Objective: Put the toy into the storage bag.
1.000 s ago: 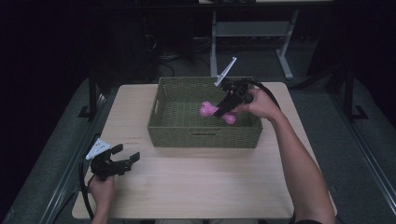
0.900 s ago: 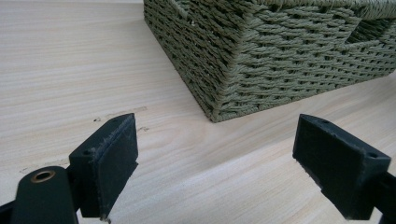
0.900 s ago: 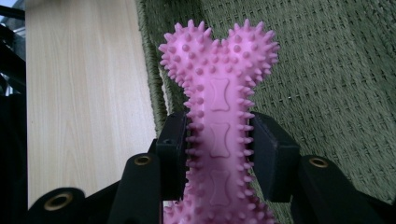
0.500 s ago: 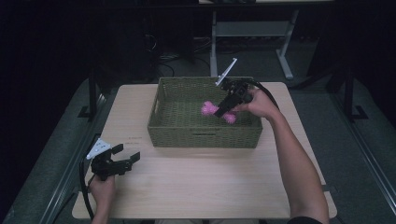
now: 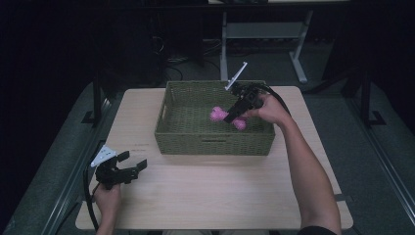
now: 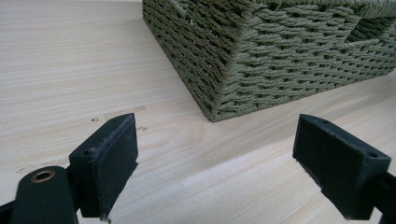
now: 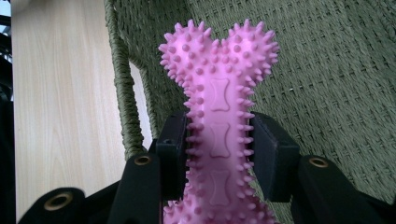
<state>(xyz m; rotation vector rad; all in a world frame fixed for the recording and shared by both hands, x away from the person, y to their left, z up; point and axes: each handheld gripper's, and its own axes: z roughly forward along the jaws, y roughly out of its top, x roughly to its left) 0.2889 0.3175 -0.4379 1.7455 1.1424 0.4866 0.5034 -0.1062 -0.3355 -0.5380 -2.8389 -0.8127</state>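
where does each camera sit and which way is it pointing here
High view: above the person's side, looking forward and down at the table; both forearms show.
Left gripper view: on the left gripper, facing the basket corner.
Right gripper view: on the right gripper, clamping the pink bone toy.
All three share the basket.

Your right tool (image 7: 219, 154) is black and grips a bright pink bone toy (image 7: 219, 98) covered in small nubs. The woven basket (image 5: 214, 142) is olive green; the table (image 5: 220, 196) is pale wood grain.

Dim room, grey metal stand (image 5: 264, 36) behind table (image 5: 215, 196)
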